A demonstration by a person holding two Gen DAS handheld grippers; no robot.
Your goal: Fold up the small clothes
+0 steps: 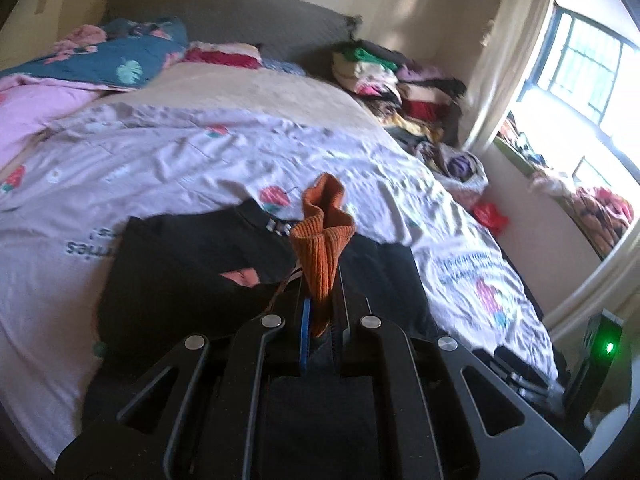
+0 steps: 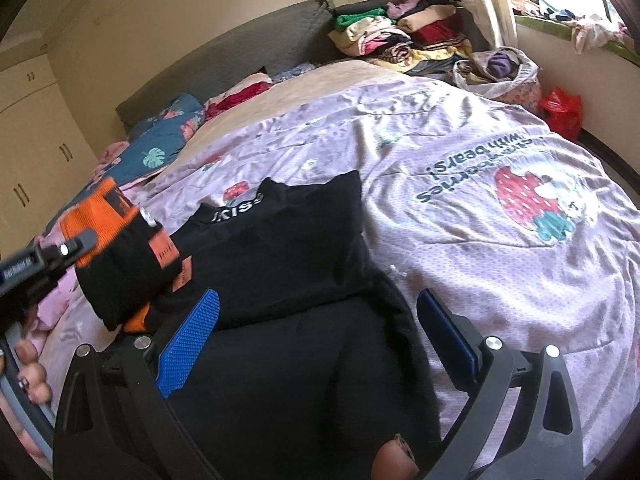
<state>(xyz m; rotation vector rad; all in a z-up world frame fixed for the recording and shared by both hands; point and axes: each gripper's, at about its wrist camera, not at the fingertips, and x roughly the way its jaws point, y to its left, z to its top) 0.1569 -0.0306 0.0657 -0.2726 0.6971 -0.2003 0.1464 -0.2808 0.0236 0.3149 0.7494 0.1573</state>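
A black garment with orange ribbed trim (image 1: 192, 256) lies on the bed; in the right wrist view (image 2: 280, 248) it spreads under my right gripper. My left gripper (image 1: 320, 300) is shut on the orange ribbed trim (image 1: 324, 236), which sticks up between its fingers. In the right wrist view the left gripper (image 2: 60, 252) holds the orange and black fabric (image 2: 120, 248) lifted at the left. My right gripper (image 2: 316, 336) is open and empty, its blue pads (image 2: 188, 340) on either side of the black cloth just below.
The bed carries a pale strawberry-print sheet (image 2: 500, 208). Pillows and a blue floral quilt (image 1: 112, 56) lie at the headboard. A pile of folded clothes (image 2: 404, 36) and a bag of clothes (image 2: 500, 68) stand beside the bed. A red bag (image 2: 560, 112) sits below the window.
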